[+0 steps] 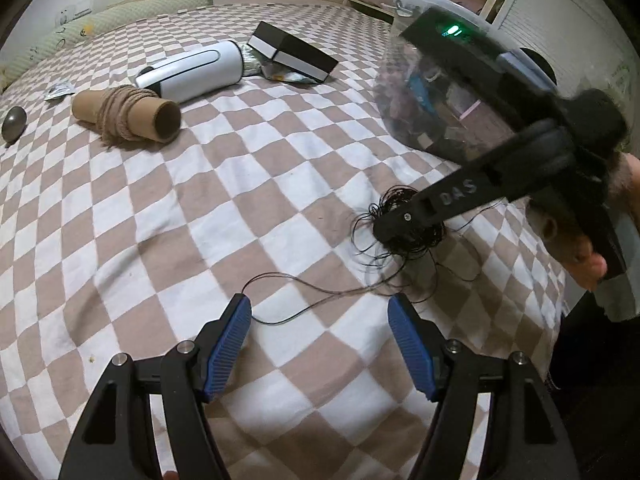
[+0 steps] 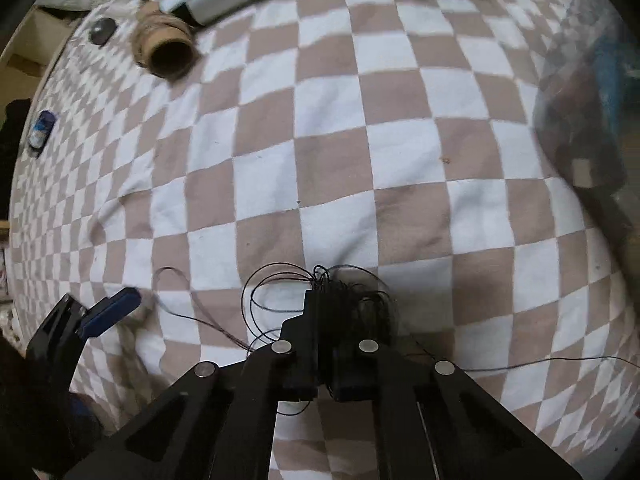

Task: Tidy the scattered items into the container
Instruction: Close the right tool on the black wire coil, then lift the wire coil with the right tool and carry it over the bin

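A tangle of thin black thread (image 2: pixel 372 308) lies on the checked bedcover (image 2: pixel 320 140), and my right gripper (image 2: pixel 324 292) points steeply down and is shut on it. In the left wrist view the same tangle (image 1: pixel 416 248) bunches around the right gripper's tip (image 1: pixel 390 228), with a loose strand (image 1: pixel 280 278) trailing toward my left gripper (image 1: pixel 320 304). The left gripper hangs open above the cover with nothing between its blue pads (image 1: pixel 230 344). One of those pads (image 2: pixel 116 308) shows at the lower left of the right wrist view. The clear plastic container (image 1: pixel 420 92) stands at the right, partly hidden by the right gripper's body.
Further back on the bed lie a cardboard tube wound with twine (image 1: pixel 128 114), a white device (image 1: pixel 192 72), a black-and-white box (image 1: pixel 296 54), a foil packet (image 1: pixel 60 90) and a grey metal ball (image 1: pixel 14 124). A small blue item (image 2: pixel 42 128) sits near the bed's left edge.
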### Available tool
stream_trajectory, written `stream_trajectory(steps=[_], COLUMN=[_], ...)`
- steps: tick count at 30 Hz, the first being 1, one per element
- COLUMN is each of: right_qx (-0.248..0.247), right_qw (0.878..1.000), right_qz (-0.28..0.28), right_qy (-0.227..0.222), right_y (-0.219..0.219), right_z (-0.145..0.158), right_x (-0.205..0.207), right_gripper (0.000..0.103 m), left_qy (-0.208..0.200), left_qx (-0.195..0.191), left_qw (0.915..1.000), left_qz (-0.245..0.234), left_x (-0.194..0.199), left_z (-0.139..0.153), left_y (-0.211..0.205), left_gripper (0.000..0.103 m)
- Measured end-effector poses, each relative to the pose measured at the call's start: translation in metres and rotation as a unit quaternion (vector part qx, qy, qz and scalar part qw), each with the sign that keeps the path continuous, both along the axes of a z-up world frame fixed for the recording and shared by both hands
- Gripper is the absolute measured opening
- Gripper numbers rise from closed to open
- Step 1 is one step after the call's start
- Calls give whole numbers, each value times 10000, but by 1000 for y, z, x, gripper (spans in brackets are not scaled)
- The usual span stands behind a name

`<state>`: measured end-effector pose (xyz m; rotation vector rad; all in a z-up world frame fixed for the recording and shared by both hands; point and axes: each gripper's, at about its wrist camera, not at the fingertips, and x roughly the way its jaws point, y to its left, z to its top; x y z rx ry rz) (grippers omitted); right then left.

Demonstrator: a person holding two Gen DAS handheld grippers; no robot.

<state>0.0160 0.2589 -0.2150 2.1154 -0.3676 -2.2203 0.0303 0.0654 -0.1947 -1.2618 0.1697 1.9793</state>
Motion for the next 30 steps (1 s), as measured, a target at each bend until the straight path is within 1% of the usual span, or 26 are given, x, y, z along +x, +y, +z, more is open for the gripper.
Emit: stream_trajectory(steps=[2,3,4,7,10,14,16,20,22,25,28,30], right_qx=[-153,-269,-393,-799,-1137,-1477,-1592,-1847,-2090,-2155,-2318,-2334], right_qw=[9998,9994,9988,9954,9902,9799,9718,9514,9346,9111,8798,8603], right_qz=[35,70,80,5,-92,-305,-503,-913,-1135,-1395,-1601,-1722], right_qy=[114,203,289,537,800,1305,1666,2290,2643,3225,3828,4192], right_y=[3,5,8,21,29,34,48,81,105,134,167,184], right_z=[11,19,28,55,84,131,154,193,214,249,289,312], right_x=[5,8,11,20,28,34,38,44,47,57,75,87], right_gripper=[5,5,5,5,5,5,5,5,5,5,5,5], left_qy=[-111,-136,-78,292,592,914,1069,1188,1227,1204,1165,1134], left_qx=[100,216,314,559,820,1162,1322,1512,1530,1514,1430,1391], left_qw=[9999,9996,9992,9968,9931,9866,9830,9790,9781,9785,9798,9804], left_qz=[-64,-151,-244,-488,-595,-687,-692,-673,-692,-721,-768,-811], left_x=[1,2,3,13,17,21,20,18,18,17,17,17], left_z=[3,9,16,47,76,111,126,143,147,146,142,139], left_y=[5,10,15,31,44,57,62,72,76,84,94,98], left_gripper=[71,71,71,71,71,71,71,71,71,71,71,71])
